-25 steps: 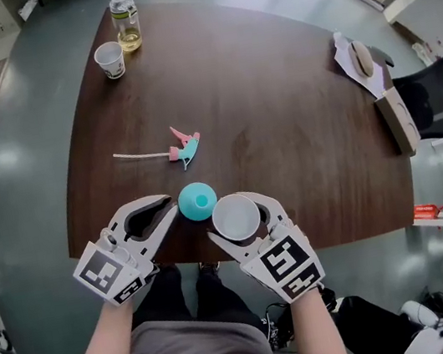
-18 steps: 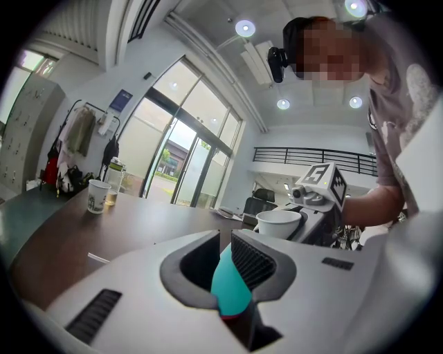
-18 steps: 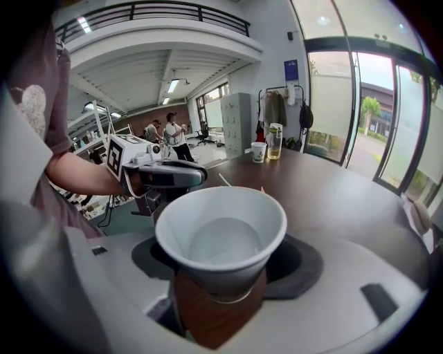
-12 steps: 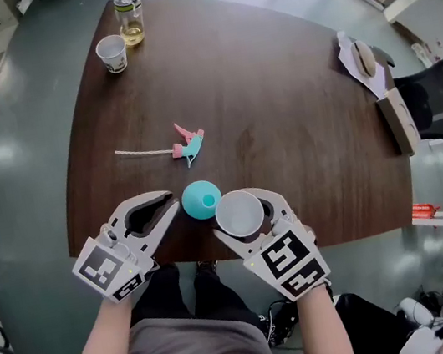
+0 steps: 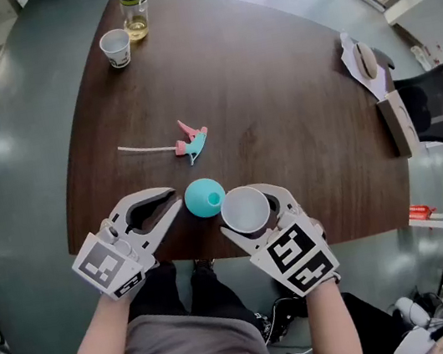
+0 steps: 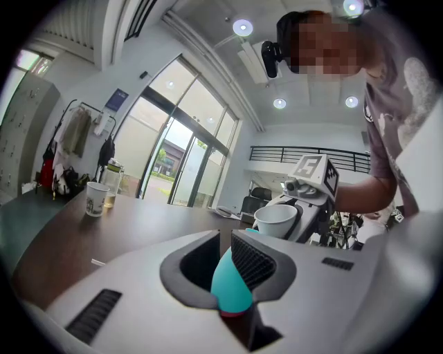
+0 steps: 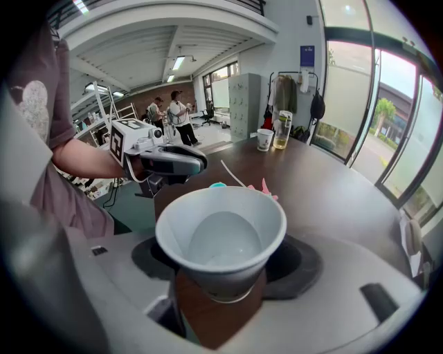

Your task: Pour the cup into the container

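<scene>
A teal container (image 5: pixel 205 198) stands near the table's front edge, with its small opening facing up. My left gripper (image 5: pixel 178 205) lies almost level at its left, and its tips are shut on the container's near side. In the left gripper view the teal body (image 6: pixel 232 290) fills the gap between the pads. My right gripper (image 5: pixel 246 201) is shut on a white cup (image 5: pixel 245 210) just right of the container. The cup (image 7: pixel 221 235) is nearly upright, with a little clear liquid at its bottom. Its rim hides most of the container (image 7: pixel 217 185).
A pink and teal spray head (image 5: pixel 192 144) with a white tube lies mid-table. A paper cup (image 5: pixel 115 46) and a glass jar (image 5: pixel 134 9) stand at the far left corner. Papers and a block (image 5: pixel 375 77) sit by the right edge, beside an office chair (image 5: pixel 437 100).
My right gripper has tipped slightly with the cup still in it, staying beside the container. The left gripper and the container have not moved.
</scene>
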### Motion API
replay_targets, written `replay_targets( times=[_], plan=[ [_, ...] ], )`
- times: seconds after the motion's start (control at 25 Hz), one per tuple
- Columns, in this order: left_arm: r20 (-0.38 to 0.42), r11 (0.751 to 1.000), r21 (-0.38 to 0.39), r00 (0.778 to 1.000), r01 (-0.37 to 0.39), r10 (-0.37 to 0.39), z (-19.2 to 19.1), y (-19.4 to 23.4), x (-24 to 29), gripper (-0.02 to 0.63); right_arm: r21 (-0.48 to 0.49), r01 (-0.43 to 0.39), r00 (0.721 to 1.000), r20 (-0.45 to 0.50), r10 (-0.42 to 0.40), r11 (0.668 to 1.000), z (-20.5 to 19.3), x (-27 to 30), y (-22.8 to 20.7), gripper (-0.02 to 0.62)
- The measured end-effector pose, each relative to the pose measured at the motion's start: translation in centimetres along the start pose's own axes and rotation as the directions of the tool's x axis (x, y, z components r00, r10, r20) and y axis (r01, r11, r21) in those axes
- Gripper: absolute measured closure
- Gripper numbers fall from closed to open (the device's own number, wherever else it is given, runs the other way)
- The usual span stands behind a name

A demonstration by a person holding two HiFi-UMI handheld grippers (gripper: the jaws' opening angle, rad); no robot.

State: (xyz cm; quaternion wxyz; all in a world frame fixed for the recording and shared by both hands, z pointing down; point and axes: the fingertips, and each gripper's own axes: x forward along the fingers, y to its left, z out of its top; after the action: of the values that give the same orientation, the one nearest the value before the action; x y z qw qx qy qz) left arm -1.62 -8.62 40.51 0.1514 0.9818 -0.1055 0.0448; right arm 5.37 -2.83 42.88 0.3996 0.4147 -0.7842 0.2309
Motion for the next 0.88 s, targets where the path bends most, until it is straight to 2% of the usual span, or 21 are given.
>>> replay_targets(
  times=[0.32,0.52,0.72,0.88],
  plan=[
    [-0.006,0.999,0.030,1.000,0.023,-0.023,0.5,-0.5,0.2,0.549,-0.019,-0.023,0.998,-0.056,0.022,1.000,-0.3,0.0,0.3,0.291],
    [-0.043,0.995,0.092,0.999,0.033,-0.029,0.6,-1.0,0.4,0.549,-0.033,-0.027,0.996,-0.083,0.024,0.999,-0.2,-0.2,0.2,0.291],
    [-0.041,0.990,0.135,0.998,0.045,-0.040,1.5,-1.4,0.9,0.549,-0.050,-0.028,0.992,-0.125,0.022,0.998,-0.3,-0.2,0.1,0.291],
    [-0.035,0.991,0.127,0.999,0.043,-0.039,1.9,-1.4,1.0,0.549,-0.066,-0.036,0.990,-0.136,0.026,0.997,0.0,-0.3,0.3,0.291]
  ],
)
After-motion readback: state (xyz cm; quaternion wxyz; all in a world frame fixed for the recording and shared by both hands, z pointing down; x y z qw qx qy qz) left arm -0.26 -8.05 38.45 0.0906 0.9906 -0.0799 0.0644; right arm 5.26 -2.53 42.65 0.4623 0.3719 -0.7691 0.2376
